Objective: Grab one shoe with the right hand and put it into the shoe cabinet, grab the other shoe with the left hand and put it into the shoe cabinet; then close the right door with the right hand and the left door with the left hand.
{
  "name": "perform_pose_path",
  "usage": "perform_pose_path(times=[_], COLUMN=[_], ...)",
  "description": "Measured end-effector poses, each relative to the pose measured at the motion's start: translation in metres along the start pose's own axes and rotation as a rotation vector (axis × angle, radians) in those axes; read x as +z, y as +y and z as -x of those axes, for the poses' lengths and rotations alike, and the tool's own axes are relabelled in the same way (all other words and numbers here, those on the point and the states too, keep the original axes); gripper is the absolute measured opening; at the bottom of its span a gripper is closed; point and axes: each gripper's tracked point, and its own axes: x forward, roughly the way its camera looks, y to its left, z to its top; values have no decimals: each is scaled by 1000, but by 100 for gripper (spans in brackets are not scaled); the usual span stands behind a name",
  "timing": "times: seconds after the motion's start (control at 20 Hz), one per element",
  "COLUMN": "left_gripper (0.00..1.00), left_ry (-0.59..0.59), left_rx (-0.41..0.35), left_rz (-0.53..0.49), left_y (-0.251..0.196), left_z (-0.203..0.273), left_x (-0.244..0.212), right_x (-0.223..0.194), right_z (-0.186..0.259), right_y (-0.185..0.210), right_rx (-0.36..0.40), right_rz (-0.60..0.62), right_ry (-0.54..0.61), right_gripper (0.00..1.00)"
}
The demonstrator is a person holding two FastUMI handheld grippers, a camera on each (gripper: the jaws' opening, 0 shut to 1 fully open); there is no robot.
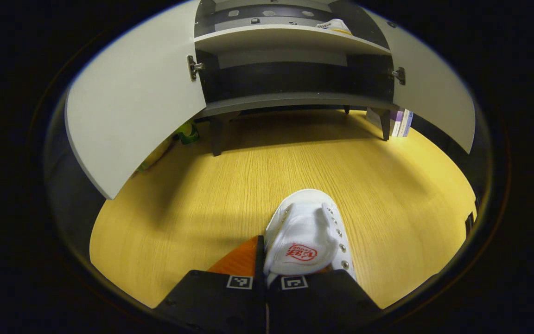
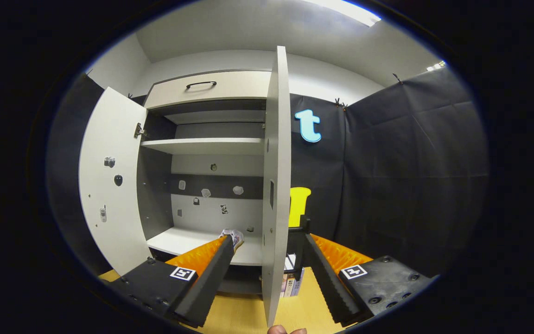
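While clamped by left tool (image 1: 265, 278) at its heel collar, white canvas lace-up shoe (image 1: 306, 234): light, soft, floppy; needs firm rim pinch. Right tool (image 2: 267, 264) wide open, empty, straddling white cabinet door (image 2: 276, 185).

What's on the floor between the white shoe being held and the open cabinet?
Nothing: in the left gripper view, bare wooden floor runs from the white shoe to the shoe cabinet.
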Motion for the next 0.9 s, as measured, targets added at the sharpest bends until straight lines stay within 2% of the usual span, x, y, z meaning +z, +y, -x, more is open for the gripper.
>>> perform_pose_path(times=[0.1, 0.35, 0.55, 0.75, 0.9], left_gripper=[8, 8, 8, 8, 8], left_ry=[-21, -58, -85, -162, -207], left_rx=[14, 12, 21, 80, 58], left_rz=[1, 88, 237, 227, 240], left_y=[0, -7, -10, -3, -12], left_z=[17, 74, 119, 151, 160], left_x=[14, 69, 126, 202, 263], right_x=[2, 4, -11, -46, -55], right_z=[-1, 1, 2, 9, 11], right_y=[-2, -6, -7, -1, -2], right_rx=[5, 35, 79, 138, 150], right_rz=[-17, -49, -97, -94, -95], right_ry=[-4, -7, 40, 150, 158], right_gripper=[98, 98, 98, 98, 98])
